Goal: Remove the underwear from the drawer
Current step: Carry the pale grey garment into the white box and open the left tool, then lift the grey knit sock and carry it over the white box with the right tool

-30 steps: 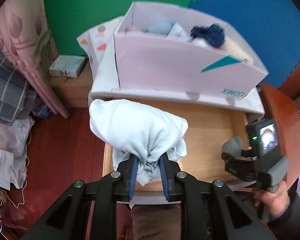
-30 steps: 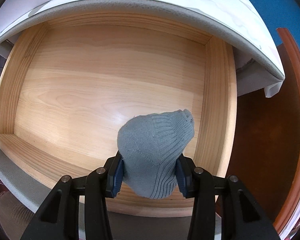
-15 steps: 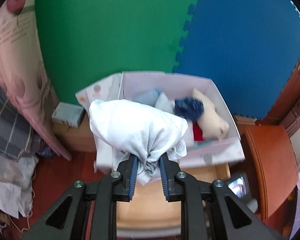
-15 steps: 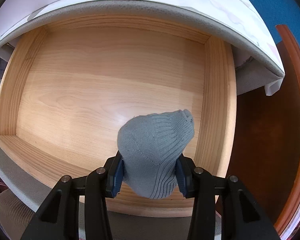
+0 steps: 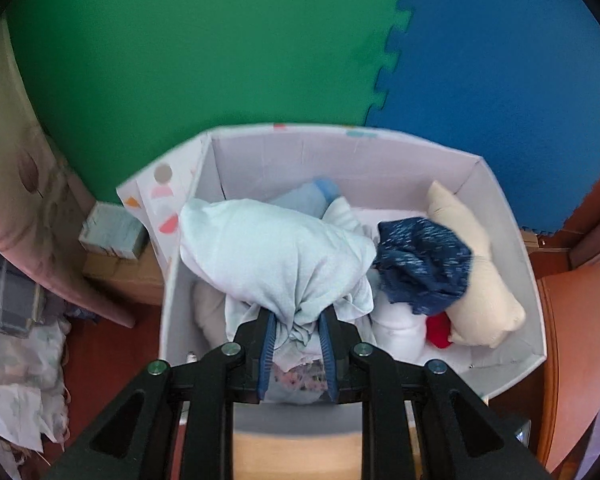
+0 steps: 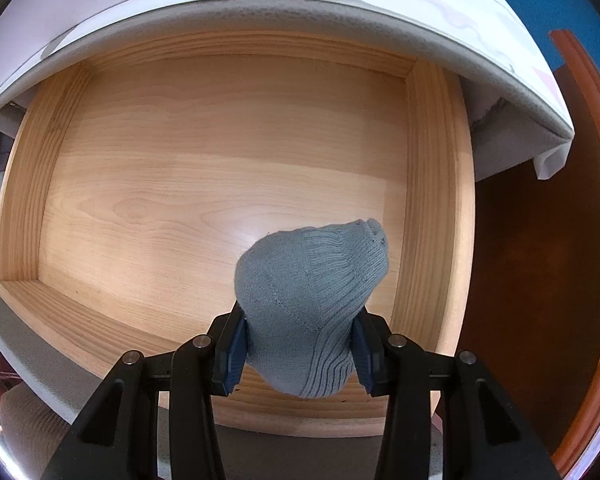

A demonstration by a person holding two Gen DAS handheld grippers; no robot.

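My left gripper (image 5: 298, 330) is shut on a bunched pale blue-white garment (image 5: 272, 256), which hangs over the white box (image 5: 504, 216) on the cabinet top. The box holds a dark blue speckled piece (image 5: 424, 268), a cream piece (image 5: 476, 272), a light blue piece (image 5: 304, 196), something red (image 5: 440, 330) and white cloth. In the right wrist view my right gripper (image 6: 300, 344) points straight down and is shut on a grey-blue ribbed knit garment (image 6: 312, 292) above the open wooden drawer (image 6: 432, 184), whose floor is otherwise bare.
Green (image 5: 204, 48) and blue (image 5: 508, 52) foam mats cover the wall behind the box. A small carton (image 5: 114, 232) and bedding (image 5: 8, 296) lie left of the cabinet. The white cabinet top (image 6: 340, 4) overhangs the drawer's far edge; dark red-brown furniture (image 6: 540, 264) stands at right.
My left gripper carried the pale garment up and forward from over the drawer to above the white box. The right gripper kept still with the knit garment in it.
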